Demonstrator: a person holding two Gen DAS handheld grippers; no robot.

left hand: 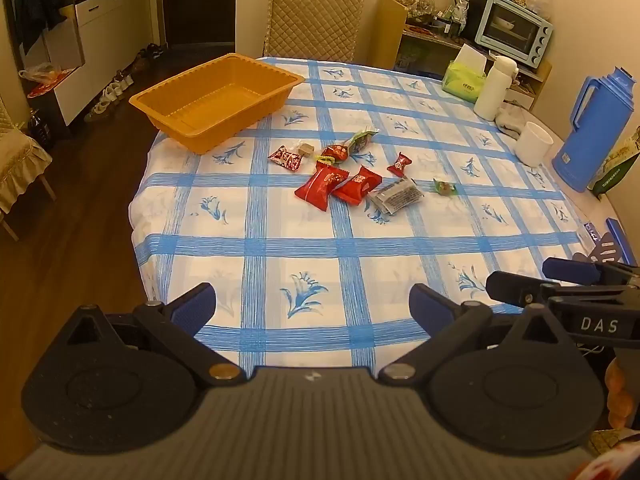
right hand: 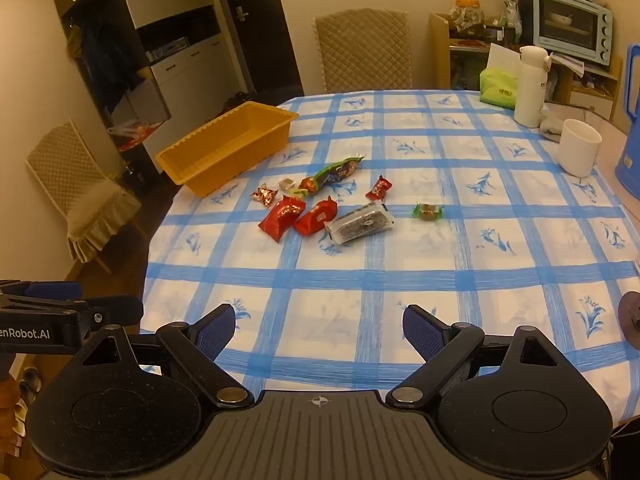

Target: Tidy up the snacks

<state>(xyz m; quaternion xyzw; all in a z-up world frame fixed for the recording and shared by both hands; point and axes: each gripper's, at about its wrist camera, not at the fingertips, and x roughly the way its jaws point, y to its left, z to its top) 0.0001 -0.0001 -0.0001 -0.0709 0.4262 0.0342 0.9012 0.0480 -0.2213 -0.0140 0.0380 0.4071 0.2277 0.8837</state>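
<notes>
Left gripper [left hand: 312, 304] wide — near table [left hand: 400, 248] edge

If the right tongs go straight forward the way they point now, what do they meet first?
Probably the bare checked tablecloth: the open right tongs tilt downward. The clear snack packet lies farther along, though depth is unclear.

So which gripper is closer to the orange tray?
Left, slightly. The left gripper hovers open nearer the table edge where the orange tray sits; the right gripper, also open, is beside it, farther away.
</notes>
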